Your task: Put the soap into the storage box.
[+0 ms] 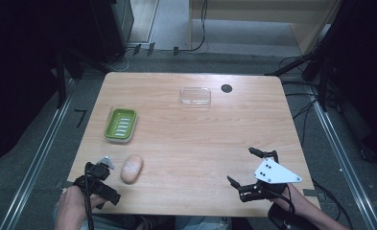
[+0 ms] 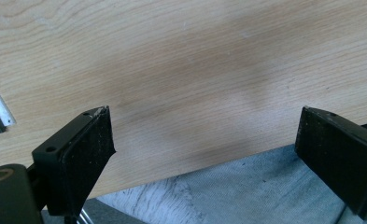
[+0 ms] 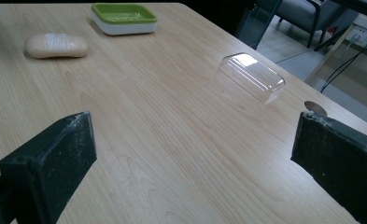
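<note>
At the near edge of the wooden counter (image 1: 191,143), the left gripper (image 1: 101,168) is held low at the left corner; in the left gripper view its jaws are spread wide with nothing between them, over bare wood and the counter's edge. The right gripper (image 1: 245,166) is held at the near right, its jaws likewise parted and empty, and is aimed across the counter, so that the things are taken in by the right gripper view.

Just beside the left gripper, to its right, the bar of soap (image 1: 131,168) is laid flat on the wood, untouched and within easy reach. A pick-up by the left gripper is judged the likely step in hand.

Farther back on the left, the green soap dish (image 1: 121,124) is set upright and empty, well apart from the soap, presumably to receive it. Farther still, near the far edge, the clear lid (image 1: 195,96) is laid dome up, apart from the dish, probably kept aside for covering afterwards. A dark round hole (image 1: 226,88) is seen just beside it.
</note>
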`<state>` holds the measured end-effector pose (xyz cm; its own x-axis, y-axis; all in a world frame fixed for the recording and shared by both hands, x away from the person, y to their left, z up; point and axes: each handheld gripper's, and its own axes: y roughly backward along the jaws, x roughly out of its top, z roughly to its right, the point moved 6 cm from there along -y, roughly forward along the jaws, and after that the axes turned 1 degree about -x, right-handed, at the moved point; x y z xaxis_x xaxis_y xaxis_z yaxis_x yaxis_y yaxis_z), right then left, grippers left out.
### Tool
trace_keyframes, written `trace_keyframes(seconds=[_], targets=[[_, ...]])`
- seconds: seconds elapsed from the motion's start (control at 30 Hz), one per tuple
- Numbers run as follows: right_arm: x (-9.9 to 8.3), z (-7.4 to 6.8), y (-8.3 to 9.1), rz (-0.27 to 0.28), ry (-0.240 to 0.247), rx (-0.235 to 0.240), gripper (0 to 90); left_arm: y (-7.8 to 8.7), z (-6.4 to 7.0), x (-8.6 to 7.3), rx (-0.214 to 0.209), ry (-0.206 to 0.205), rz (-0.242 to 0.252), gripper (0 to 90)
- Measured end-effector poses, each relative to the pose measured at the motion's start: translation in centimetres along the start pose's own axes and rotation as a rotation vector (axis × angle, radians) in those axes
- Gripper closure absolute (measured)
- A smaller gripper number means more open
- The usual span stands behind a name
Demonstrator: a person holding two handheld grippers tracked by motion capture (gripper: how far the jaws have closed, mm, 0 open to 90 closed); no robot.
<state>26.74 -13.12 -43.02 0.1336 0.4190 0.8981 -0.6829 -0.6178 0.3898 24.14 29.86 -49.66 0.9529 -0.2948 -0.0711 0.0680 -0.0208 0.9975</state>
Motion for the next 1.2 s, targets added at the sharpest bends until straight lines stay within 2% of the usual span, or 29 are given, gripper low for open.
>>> trace_keyframes(seconds=[0.57, 0.9, 1.03, 1.2], targets=[[0.2, -0.2, -0.2, 0.0, 0.008, 0.009, 0.0, 0.0, 0.3, -0.2, -0.01, -0.015, -0.015, 4.0], [0.1, -0.1, -0.1, -0.002, 0.002, 0.005, 0.0, 0.4, 0.7, 0.4, -0.026, -0.034, 0.002, 3.7], [0.0, -0.2, -0.1, -0.004, 0.007, 0.006, 0.0, 0.6, 1.0, 1.0, -0.042, -0.048, 0.03, 3.6], [0.0, -0.2, -0.1, -0.006, 0.006, 0.006, 0.0, 0.7, 1.3, 1.3, -0.049, -0.056, 0.037, 3.6]])
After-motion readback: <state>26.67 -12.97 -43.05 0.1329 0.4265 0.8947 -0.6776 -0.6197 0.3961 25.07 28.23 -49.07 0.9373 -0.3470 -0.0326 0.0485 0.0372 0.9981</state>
